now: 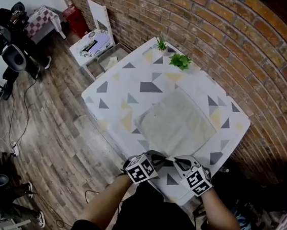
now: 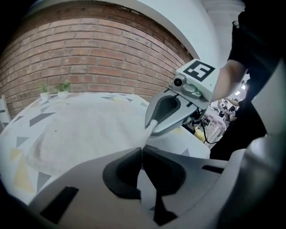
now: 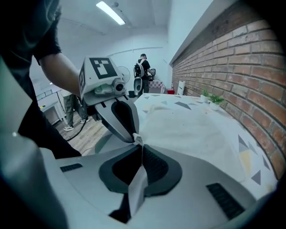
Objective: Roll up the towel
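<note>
Both my grippers are clamped on the towel (image 1: 176,123). Left gripper (image 1: 155,157) and right gripper (image 1: 175,162) pinch the same near corner, tips almost touching. A cloth fold shows between the right jaws, and the left jaws are closed tight on the edge. Towel lies flat on the table (image 1: 117,86), spreading straight ahead of the jaws toward the brick wall (image 1: 233,39) and potted plants (image 1: 180,60). It looks near-square, so I can't call a long axis. One corner points back at me.
</note>
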Available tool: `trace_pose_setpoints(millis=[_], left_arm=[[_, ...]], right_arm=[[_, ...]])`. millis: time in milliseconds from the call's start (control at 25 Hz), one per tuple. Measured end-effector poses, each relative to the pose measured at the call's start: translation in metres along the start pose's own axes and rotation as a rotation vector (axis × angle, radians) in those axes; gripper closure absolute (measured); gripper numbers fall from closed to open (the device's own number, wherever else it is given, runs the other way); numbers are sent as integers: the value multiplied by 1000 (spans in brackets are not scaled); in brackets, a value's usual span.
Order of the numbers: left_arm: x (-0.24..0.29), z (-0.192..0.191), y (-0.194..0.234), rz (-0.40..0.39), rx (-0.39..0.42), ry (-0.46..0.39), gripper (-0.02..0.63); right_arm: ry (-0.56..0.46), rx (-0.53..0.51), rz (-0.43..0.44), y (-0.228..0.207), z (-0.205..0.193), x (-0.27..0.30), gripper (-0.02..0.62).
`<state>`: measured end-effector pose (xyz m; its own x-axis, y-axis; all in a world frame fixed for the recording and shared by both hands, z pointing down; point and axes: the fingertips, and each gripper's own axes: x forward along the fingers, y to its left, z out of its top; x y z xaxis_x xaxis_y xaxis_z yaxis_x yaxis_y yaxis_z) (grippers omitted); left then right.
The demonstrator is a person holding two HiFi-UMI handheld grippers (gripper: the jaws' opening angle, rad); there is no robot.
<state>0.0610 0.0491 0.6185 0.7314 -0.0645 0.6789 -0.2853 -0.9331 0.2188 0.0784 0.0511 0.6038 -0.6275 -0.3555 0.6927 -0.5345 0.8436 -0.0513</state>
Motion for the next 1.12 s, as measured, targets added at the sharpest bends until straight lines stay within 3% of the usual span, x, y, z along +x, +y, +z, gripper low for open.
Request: trace_pose_setpoints(millis=[160,240,440,680,880,960,1040,1120], left_arm=[[-1,-6,-8,-31,28,23,583],[-1,-10,-15,-46,64,41,582],[4,-18,-19,-14,167,91,580],[3,-18,-12,-1,102,70,577],[1,-23,-9,36,86,71,557],[-3,-24,-6,70,87,65,481],[-7,-19,-4,104,98,47,465],[-10,-13,-3,124,102,19,466]], right_arm=[[54,64,165,22,-7,-7,571],[78,88,184,22,-14,-8,571],[109,168,130,3,-23,4,566],[163,185,88,-7,-24,19,512],[159,158,28,-18,-23,16,390],[129,134,27,-16,-17,8,385],[94,113,19,-13,-9,-1,389],[79,97,2,-14,-5,-5,445]])
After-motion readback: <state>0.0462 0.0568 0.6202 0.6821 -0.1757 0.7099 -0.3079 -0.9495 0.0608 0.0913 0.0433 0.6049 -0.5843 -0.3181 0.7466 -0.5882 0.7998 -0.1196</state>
